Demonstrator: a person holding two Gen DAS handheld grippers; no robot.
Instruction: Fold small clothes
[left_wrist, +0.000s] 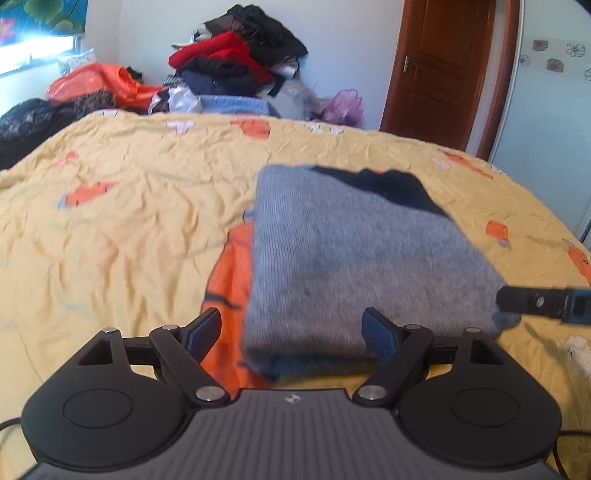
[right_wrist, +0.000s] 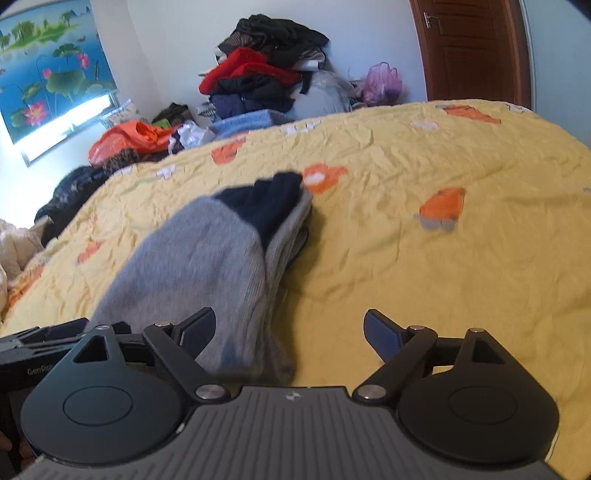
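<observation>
A folded grey knit garment (left_wrist: 354, 258) with a dark navy part at its far end lies on the yellow bedspread (left_wrist: 129, 221). My left gripper (left_wrist: 291, 332) is open at the garment's near edge, with nothing between its blue pads. The tip of my right gripper (left_wrist: 539, 301) shows at the garment's right corner. In the right wrist view the garment (right_wrist: 207, 266) lies folded in layers to the left of centre. My right gripper (right_wrist: 290, 334) is open at its near right corner. The left gripper's body (right_wrist: 44, 343) shows at the left edge.
A tall pile of dark and red clothes (left_wrist: 240, 55) stands against the far wall beyond the bed. An orange bag (left_wrist: 96, 83) and dark clothes lie at the far left. A pink bag (left_wrist: 341, 103) sits by a brown door (left_wrist: 439, 66).
</observation>
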